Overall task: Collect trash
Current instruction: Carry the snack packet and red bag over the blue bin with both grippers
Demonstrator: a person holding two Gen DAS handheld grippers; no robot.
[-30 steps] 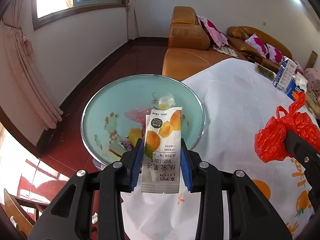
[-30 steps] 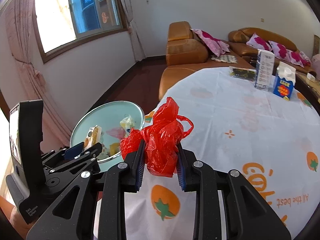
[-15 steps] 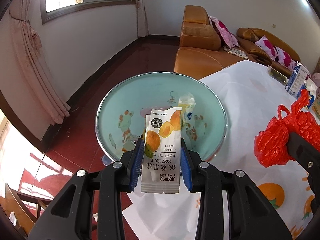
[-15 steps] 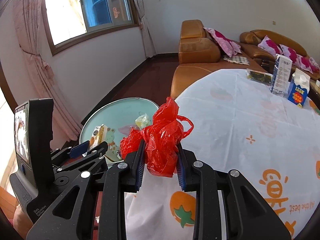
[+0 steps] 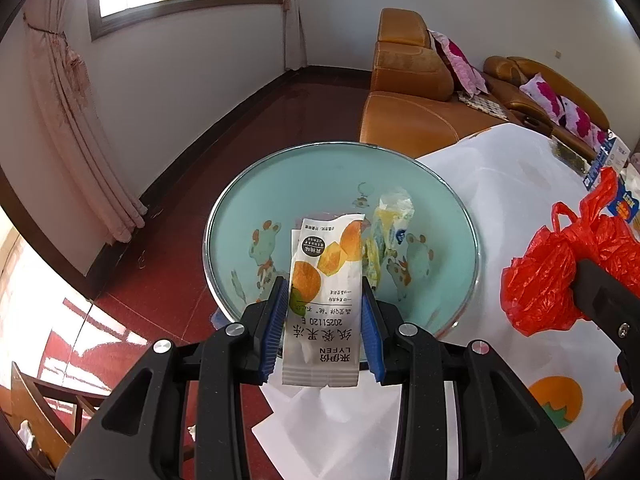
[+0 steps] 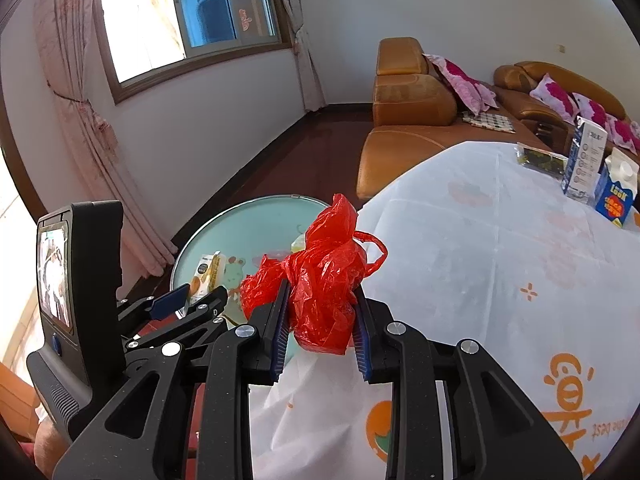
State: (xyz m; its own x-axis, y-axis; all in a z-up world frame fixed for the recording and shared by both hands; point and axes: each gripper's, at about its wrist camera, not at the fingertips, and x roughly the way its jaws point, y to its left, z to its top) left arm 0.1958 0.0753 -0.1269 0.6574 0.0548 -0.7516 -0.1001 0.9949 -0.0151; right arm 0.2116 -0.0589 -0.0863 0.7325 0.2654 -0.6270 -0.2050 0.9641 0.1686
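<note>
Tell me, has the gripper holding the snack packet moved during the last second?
Yes. The left gripper, shut on the snack packet, has moved away from the table, out over the green basin.

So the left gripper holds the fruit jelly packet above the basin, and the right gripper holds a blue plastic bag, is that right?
Not quite. The plastic bag in the right gripper is red, not blue, as the right wrist view shows. The rest stands: the left gripper holds the fruit jelly packet above the basin.

basin [image 5: 256, 200]: interior largely unobstructed, wrappers [image 5: 390, 216] gathered near centre. tablecloth [image 6: 480, 248] bare nearby (cartons [image 6: 616, 192] stood well apart at far edge).
</note>
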